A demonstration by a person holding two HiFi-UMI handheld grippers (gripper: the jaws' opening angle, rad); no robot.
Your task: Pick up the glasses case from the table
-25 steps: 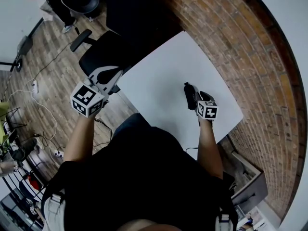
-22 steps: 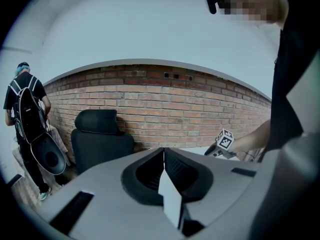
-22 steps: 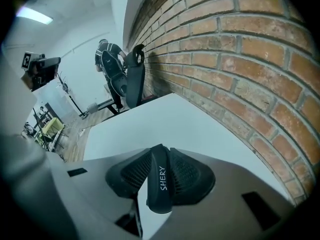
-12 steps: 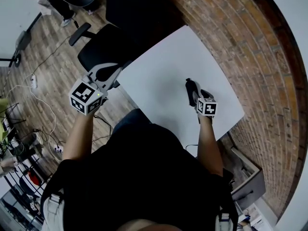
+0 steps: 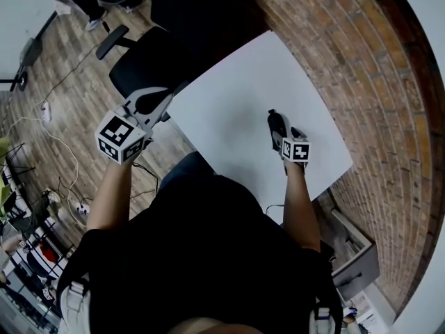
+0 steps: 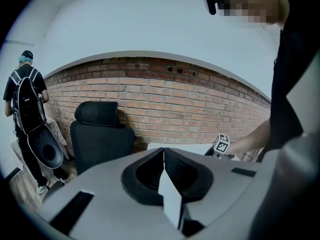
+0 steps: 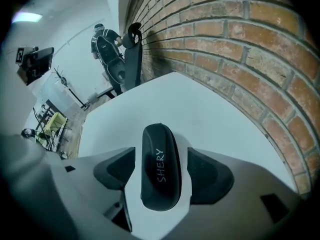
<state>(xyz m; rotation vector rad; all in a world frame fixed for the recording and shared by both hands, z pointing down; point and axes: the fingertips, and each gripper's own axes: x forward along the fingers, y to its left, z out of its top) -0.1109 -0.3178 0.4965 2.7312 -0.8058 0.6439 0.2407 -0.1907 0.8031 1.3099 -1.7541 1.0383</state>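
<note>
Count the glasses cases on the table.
1. The black glasses case lies on the white table, between the fingers of the right gripper, which have just been opening and stand clear of it. The person's body hides part of the table.

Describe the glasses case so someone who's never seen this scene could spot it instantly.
Find the white table beside the brick wall. Toward its right-hand end in the head view lies the glasses case, a dark rounded oblong. It is the only object lying on the tabletop, with white SHERY lettering.

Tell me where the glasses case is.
The glasses case lies on the white table, head view's right, between the right gripper's jaws, which have just been opening.
</note>
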